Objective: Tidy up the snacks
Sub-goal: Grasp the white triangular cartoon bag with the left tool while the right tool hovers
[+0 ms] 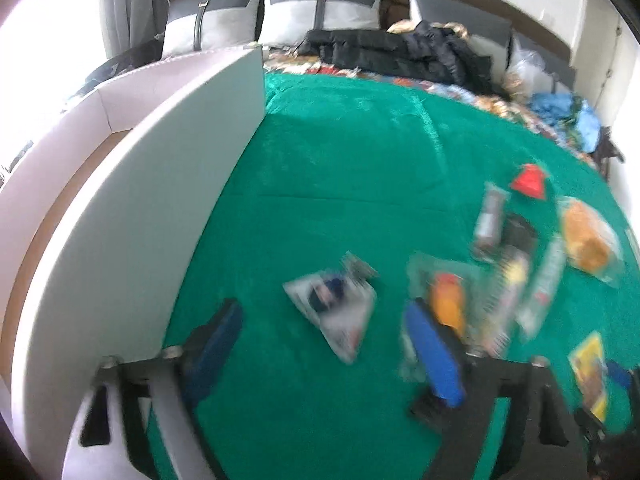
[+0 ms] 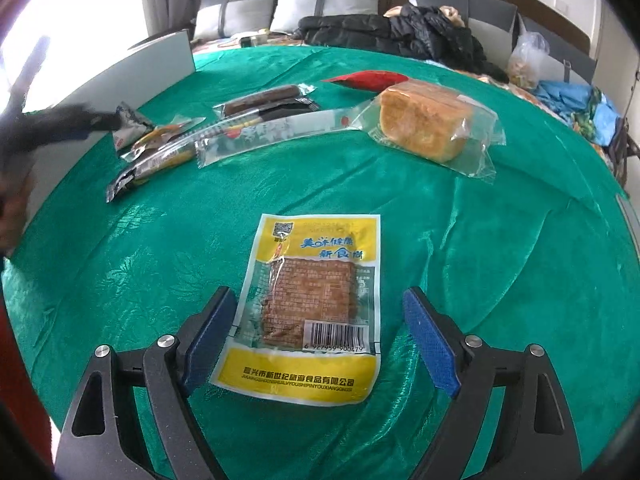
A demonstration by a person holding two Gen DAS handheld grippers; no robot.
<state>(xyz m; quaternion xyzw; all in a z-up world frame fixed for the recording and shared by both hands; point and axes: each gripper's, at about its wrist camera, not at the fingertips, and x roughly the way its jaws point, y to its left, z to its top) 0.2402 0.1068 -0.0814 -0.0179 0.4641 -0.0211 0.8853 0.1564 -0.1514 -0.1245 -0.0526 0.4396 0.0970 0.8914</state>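
My right gripper [image 2: 316,312] is open, its blue pads either side of a yellow tofu-snack packet [image 2: 308,312] lying flat on the green cloth. Beyond it lie a wrapped cake [image 2: 428,124], a red packet [image 2: 368,79], a dark bar [image 2: 264,100] and long clear-wrapped sticks [image 2: 272,132]. My left gripper [image 1: 328,332] is open and empty above a small silver packet [image 1: 336,304]; the view is blurred. The snack pile [image 1: 512,264] lies to its right. The left gripper also shows in the right wrist view [image 2: 64,120], next to the silver packet [image 2: 128,128].
A white cardboard box [image 1: 132,208] stands open at the left edge of the green cloth [image 1: 340,168]. A black jacket [image 2: 400,36], grey pillows [image 2: 320,4], a plastic bag [image 2: 528,60] and blue clothes [image 2: 572,96] lie at the back.
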